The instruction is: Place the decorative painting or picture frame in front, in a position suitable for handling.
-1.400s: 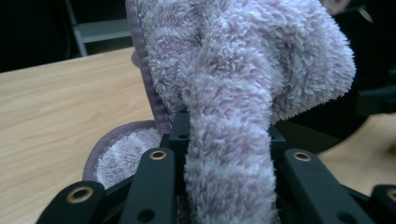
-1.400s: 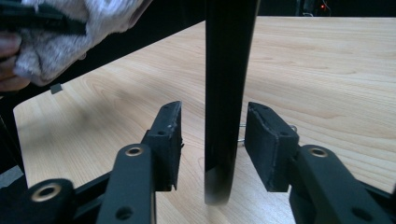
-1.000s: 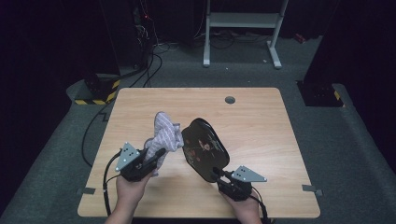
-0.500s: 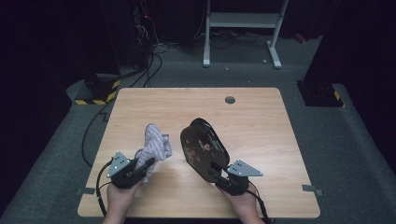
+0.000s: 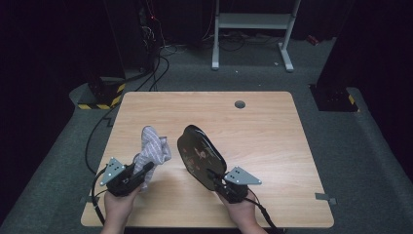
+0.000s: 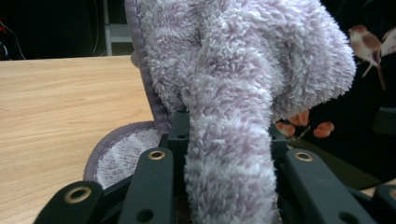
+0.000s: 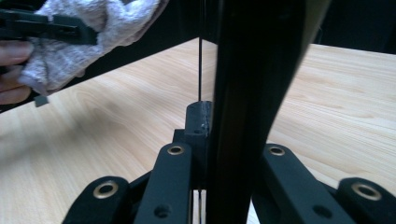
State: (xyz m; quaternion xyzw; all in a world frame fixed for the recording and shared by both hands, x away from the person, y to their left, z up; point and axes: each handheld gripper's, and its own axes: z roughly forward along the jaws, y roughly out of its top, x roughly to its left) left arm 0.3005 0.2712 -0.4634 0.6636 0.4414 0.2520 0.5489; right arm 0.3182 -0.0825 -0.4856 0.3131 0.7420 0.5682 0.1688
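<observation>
A fluffy lilac-grey striped cloth (image 5: 154, 148) stands bunched above the table's front left, and my left gripper (image 5: 145, 170) is shut on its lower part. In the left gripper view the cloth (image 6: 233, 93) rises between the jaws of my left gripper (image 6: 225, 156). A black plate (image 5: 199, 157) with a bird-and-flower pattern is held on edge, tilted, just right of the cloth with a small gap. My right gripper (image 5: 212, 175) is shut on its lower rim. In the right gripper view the plate's dark edge (image 7: 252, 70) is clamped in my right gripper (image 7: 205, 126), with the cloth (image 7: 88, 32) at upper left.
The wooden table (image 5: 272, 136) has a round cable hole (image 5: 239, 104) near its far edge. Both hands sit at the table's front edge. Cables (image 5: 151, 63) and a white stand frame (image 5: 253, 29) lie on the grey floor beyond the table.
My left gripper drew the cloth back to the left and toward the front edge, off the plate's face. The plate and right gripper barely shifted.
</observation>
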